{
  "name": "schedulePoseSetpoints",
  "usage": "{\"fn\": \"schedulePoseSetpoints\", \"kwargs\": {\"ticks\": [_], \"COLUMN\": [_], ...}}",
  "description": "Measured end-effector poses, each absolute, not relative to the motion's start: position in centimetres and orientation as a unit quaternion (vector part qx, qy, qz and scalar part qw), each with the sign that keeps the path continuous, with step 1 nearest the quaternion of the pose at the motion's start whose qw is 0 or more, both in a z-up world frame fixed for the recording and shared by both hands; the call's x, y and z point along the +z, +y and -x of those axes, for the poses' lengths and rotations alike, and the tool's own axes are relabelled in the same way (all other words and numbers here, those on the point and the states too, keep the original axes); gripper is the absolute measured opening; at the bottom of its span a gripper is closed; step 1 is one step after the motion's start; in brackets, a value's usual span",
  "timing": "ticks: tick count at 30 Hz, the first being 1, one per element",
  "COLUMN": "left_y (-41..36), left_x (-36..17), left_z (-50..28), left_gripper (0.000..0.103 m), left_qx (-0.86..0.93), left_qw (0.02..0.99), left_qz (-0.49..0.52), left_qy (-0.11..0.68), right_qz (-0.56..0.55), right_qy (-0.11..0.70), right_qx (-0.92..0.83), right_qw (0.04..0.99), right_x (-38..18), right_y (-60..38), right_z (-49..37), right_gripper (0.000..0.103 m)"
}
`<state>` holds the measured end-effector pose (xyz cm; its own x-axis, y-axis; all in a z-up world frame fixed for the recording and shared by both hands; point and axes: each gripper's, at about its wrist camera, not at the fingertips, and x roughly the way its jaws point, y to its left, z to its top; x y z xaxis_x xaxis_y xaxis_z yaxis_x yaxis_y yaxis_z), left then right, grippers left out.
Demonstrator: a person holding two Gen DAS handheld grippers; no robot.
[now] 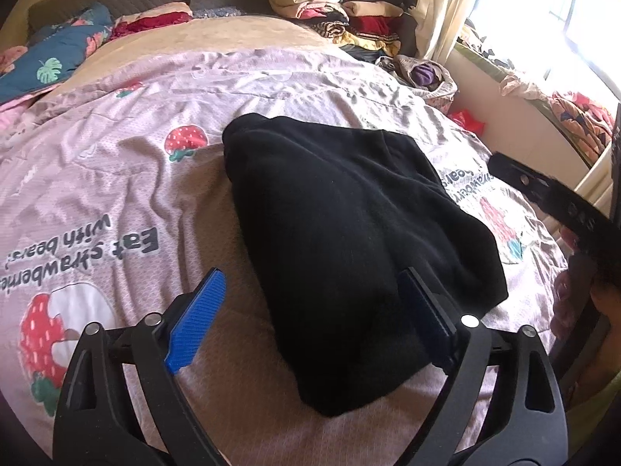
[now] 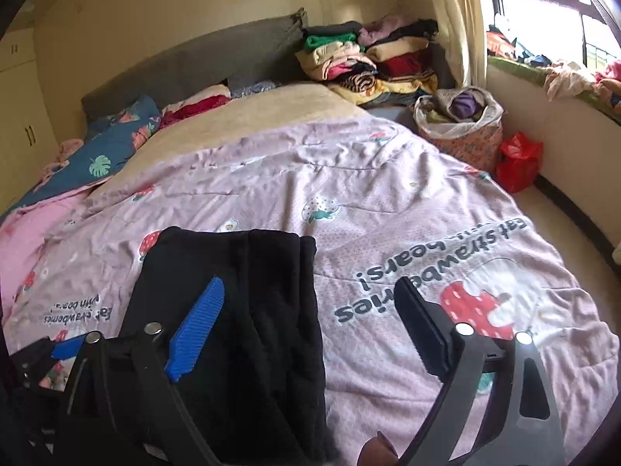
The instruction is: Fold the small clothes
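Right now the black garment (image 1: pixel 349 240) lies folded into a compact, roughly rectangular bundle on the pink strawberry-print quilt (image 1: pixel 116 178) that covers the bed. From the left wrist view, the left gripper (image 1: pixel 314 310) hovers over the near end of that bundle with its 2 blue-padded fingers (image 1: pixel 198 318) spread wide, one off the cloth to the left and the other above its right edge; nothing is pinched between them. At the right edge of this view a dark part of the right gripper shows, blurred. From the right wrist view, the right gripper (image 2: pixel 314 318) is likewise spread apart, its left finger over the black garment (image 2: pixel 240 310) and its right finger over the bare quilt (image 2: pixel 388 202) beside the printed lettering; it holds nothing. Against the far wall by the headboard (image 2: pixel 202 62) sits a stack of folded clothes (image 2: pixel 368 62), with a fabric bag (image 2: pixel 462 124) and a red plastic bag (image 2: pixel 518 161) on the floor near the window.
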<state>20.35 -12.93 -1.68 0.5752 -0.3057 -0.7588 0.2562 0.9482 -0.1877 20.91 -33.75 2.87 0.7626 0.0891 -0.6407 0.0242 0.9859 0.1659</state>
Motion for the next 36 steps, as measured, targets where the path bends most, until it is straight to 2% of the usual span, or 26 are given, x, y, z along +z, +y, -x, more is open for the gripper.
{"fn": "schedulePoseSetpoints", "kwargs": {"ticks": [3, 16, 36], "left_y": [-12.6, -10.5, -4.6], "left_x": [-1.2, 0.3, -0.7], "left_z": [-19.9, -15.4, -6.9], "left_gripper": [0.093, 0.094, 0.094], "left_qx": [-0.155, -0.148, -0.126], "left_qw": [0.887, 0.896, 0.915], "left_qz": [0.025, 0.029, 0.029], "left_qy": [0.434, 0.418, 0.382], "right_qz": [-0.082, -0.071, -0.033], "right_qy": [0.343, 0.342, 0.275], "right_qx": [0.008, 0.000, 0.019], "right_qw": [0.936, 0.937, 0.961], "right_x": [2.8, 1.8, 1.7], "right_y": [-33.8, -32.9, -27.9], "right_z": [-19.3, -10.5, -0.1], "right_gripper": [0.098, 0.098, 0.099]}}
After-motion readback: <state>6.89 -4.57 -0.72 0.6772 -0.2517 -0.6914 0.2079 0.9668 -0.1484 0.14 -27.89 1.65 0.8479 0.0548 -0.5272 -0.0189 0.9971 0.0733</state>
